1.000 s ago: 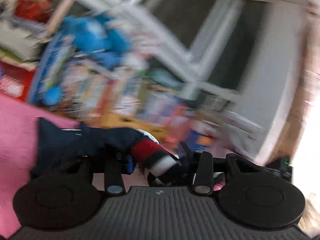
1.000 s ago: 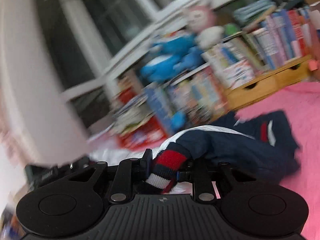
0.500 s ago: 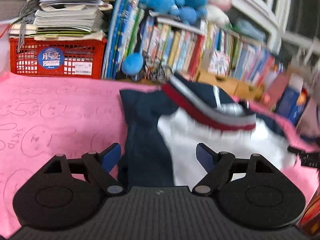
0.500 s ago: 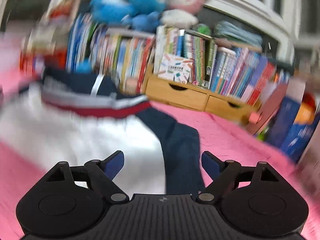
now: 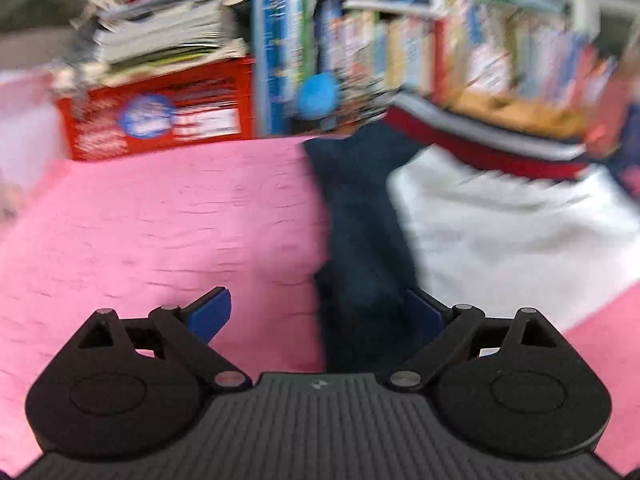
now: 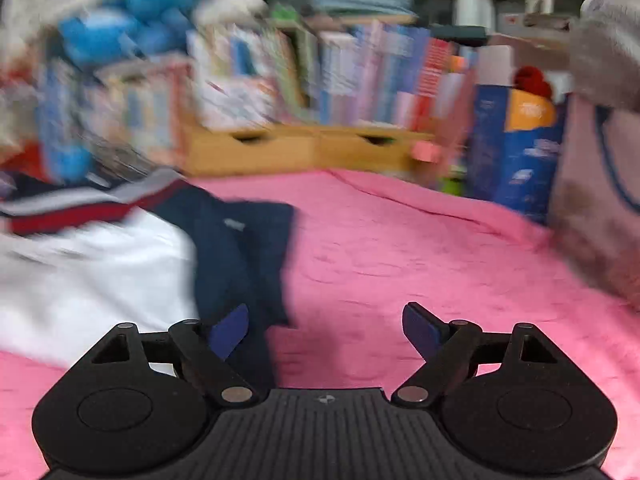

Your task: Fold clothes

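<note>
A white top with navy sleeves and a red and grey stripe [image 5: 512, 224] lies spread flat on the pink blanket [image 5: 160, 220]. In the left wrist view its navy left sleeve [image 5: 368, 240] runs down between my fingers. My left gripper [image 5: 320, 314] is open and empty just above that sleeve. In the right wrist view the top [image 6: 92, 272] lies at the left, with its navy right sleeve [image 6: 248, 256] reaching my left fingertip. My right gripper [image 6: 326, 326] is open and empty over the pink blanket [image 6: 420, 248]. Both views are motion-blurred.
A row of books [image 5: 400, 52] and blue plush toys [image 6: 104, 36] lines the back edge. A red crate [image 5: 160, 116] with stacked papers stands at the back left. Wooden drawers [image 6: 304, 148], a blue box [image 6: 516, 152] and a pale bag [image 6: 600, 208] stand at the right.
Both grippers have let go of the striped cuffs and opened. The top now lies flat on the blanket. Both grippers have drawn back and outward to the sleeves.
</note>
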`<state>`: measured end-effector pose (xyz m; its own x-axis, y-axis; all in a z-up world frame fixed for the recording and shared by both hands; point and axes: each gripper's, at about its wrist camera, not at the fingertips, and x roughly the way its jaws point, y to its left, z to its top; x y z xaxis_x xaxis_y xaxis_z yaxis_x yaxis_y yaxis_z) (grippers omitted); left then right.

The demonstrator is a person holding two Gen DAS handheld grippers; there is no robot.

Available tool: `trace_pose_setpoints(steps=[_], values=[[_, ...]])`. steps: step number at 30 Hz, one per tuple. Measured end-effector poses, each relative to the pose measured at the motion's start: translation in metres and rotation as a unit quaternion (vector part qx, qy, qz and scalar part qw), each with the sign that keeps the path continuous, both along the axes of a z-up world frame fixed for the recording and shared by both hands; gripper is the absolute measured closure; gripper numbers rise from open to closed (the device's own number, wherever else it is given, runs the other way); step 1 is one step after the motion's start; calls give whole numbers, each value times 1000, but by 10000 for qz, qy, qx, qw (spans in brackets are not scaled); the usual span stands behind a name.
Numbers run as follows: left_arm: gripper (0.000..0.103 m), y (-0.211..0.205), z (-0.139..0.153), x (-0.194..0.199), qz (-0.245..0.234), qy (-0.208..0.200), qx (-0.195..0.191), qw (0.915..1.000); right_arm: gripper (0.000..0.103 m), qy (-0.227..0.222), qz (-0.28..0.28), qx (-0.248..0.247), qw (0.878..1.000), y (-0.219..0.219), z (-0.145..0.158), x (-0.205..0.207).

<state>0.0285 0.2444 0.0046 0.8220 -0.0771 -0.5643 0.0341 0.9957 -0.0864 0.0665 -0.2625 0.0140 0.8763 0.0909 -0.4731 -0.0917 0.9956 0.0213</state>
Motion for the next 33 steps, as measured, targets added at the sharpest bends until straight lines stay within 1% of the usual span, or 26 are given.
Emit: trace_pose_setpoints(steps=[2, 4, 5, 6, 7, 8, 9, 10, 11, 12, 13, 14, 15, 16, 18, 19, 21, 22, 24, 25, 26, 28, 29, 30, 32, 33], values=[[0, 3, 0, -3, -601, 39, -681, 9959, 18, -84, 595, -9, 9982, 4, -2, -12], [0, -1, -4, -2, -951, 119, -932, 9910, 18, -49, 958, -344, 9948, 18, -8, -15], [0, -6, -7, -1, -968, 141, -834, 9917, 18, 17, 1069, -416, 9934, 23, -12, -14], [0, -10, -9, 1, -981, 165, -734, 9923, 19, 119, 1119, -321, 9931, 25, -16, -10], [1, -15, -9, 4, -986, 190, -630, 9930, 25, 221, 1170, -227, 9926, 28, -19, -5], [5, -19, -8, 6, -990, 215, -525, 9935, 34, 317, 1200, -119, 9922, 29, -22, -1], [6, -23, -8, 8, -988, 228, -416, 9940, 37, 386, 1127, 59, 9929, 29, -23, 3], [23, -28, -7, 9, -968, 208, -291, 9947, 44, 446, 1055, 223, 9932, 28, -23, 6], [49, -32, -5, 9, -932, 185, -171, 9953, 56, 457, 987, 306, 9936, 24, -21, 8], [61, -33, -5, 8, -844, 169, -97, 9962, 63, 468, 918, 389, 9939, 21, -19, 9], [77, -31, -4, 9, -736, 188, -157, 9970, 77, 479, 850, 473, 9941, 17, -17, 11], [88, -25, -2, 12, -622, 216, -303, 9974, 81, 490, 781, 556, 9942, 13, -14, 12], [89, -15, -2, 17, -513, 249, -506, 9971, 82, 494, 694, 589, 9946, 10, -12, 14], [89, -7, -2, 21, -418, 254, -682, 9965, 84, 462, 511, 367, 9969, 10, -11, 16], [89, 1, 0, 21, -183, 189, -664, 9974, 84, 382, 149, -106, 9991, 10, -8, 18], [89, 3, 2, 21, -76, 143, -594, 9981, 84, 251, -9, -503, 9984, 17, -7, 15], [88, -5, 8, 15, 0, -9, -147, 9999, 83, -8, -276, -1264, 9916, 31, -4, 9], [86, -10, 11, 10, -6, -74, 16, 10000, 82, -118, -109, -1435, 9895, 39, -3, 2], [84, -20, 19, -1, -41, -269, 346, 9990, 77, -359, 554, -1473, 9869, 55, 1, -17], [79, -26, 23, -8, -99, -397, 563, 9976, 65, -483, 910, -1593, 9818, 67, 3, -28], [72, -33, 26, -13, -167, -494, 769, 9957, 52, -636, 1288, -1833, 9725, 83, 4, -40], [62, -48, 32, -22, -530, -644, 1016, 9913, 43, -1031, 2005, -2461, 9427, 117, 1, -63], [57, -56, 33, -25, -809, -671, 1062, 9888, 42, -1203, 2371, -2825, 9217, 135, -3, -75], [56, -67, 34, -27, -1113, -674, 1143, 9849, 42, -1329, 2730, -3204, 8973, 155, -8, -83], [48, -96, 32, -33, -1751, -712, 1521, 9701, 42, -1514, 3372, -3762, 8496, 188, -20, -91], [46, -110, 29, -35, -2037, -745, 1742, 9605, 44, -1570, 3609, -3868, 8339, 201, -24, -90]])
